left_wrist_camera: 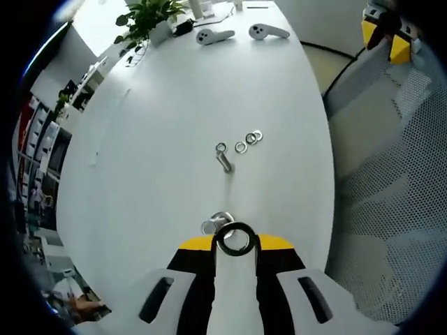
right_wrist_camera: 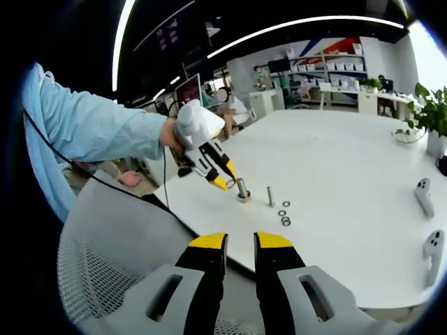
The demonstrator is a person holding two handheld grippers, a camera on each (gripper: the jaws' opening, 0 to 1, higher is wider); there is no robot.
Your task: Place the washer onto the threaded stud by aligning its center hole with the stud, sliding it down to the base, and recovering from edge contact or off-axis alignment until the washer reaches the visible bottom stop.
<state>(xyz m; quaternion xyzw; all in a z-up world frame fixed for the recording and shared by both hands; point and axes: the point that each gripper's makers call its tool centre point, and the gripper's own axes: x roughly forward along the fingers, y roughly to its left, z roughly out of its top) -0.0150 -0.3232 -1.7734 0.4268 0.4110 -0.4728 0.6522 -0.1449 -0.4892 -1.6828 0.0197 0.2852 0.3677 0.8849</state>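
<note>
left gripper (left_wrist_camera: 236,243) pinches the washer (left_wrist_camera: 235,239) just above the stud (left_wrist_camera: 218,223) on the tabletop (left_wrist_camera: 167,105) | right gripper (right_wrist_camera: 239,244) empty, slightly parted | we level the washer, centre hole, then lower.

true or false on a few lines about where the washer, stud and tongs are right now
1. The left tongs hold a washer. True.
2. Loose washers lie stacked on the chair. False: they lie flat on the white table.
3. The right tongs grip the bolt. False: they hold nothing, jaws slightly apart, away from the table edge.
4. A bolt lies near the loose washers. True.
5. The held washer is at the stud's base. False: it sits at the fingertips above the stud.
</note>
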